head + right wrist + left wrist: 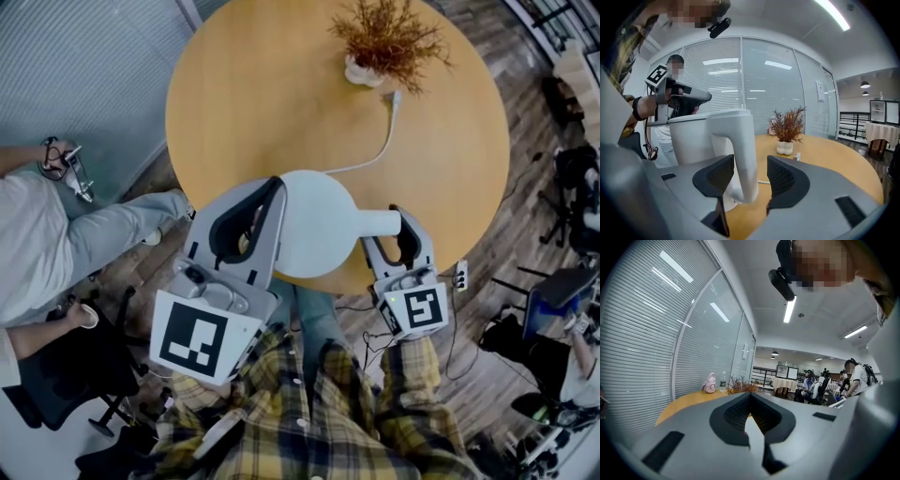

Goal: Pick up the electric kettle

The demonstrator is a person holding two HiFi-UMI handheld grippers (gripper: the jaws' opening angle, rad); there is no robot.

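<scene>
A white electric kettle [314, 225] stands at the near edge of the round wooden table [281, 84], its handle [380, 223] pointing right. My right gripper [392, 230] is open, one jaw on each side of the handle [740, 150], with a gap at the right pad. In the right gripper view the kettle body [701, 136] fills the left, and the right gripper [751, 176] reaches round the handle. My left gripper [277, 185] sits at the kettle's left rim with its tips together; it [701, 97] shows just above the lid. In its own view the left gripper [750, 397] looks shut.
A dried plant in a white pot [380, 42] stands at the table's far side. A white cable [375, 155] runs from there to the kettle's base. A seated person [56, 234] is left of the table. A power strip [460, 275] lies on the floor to the right.
</scene>
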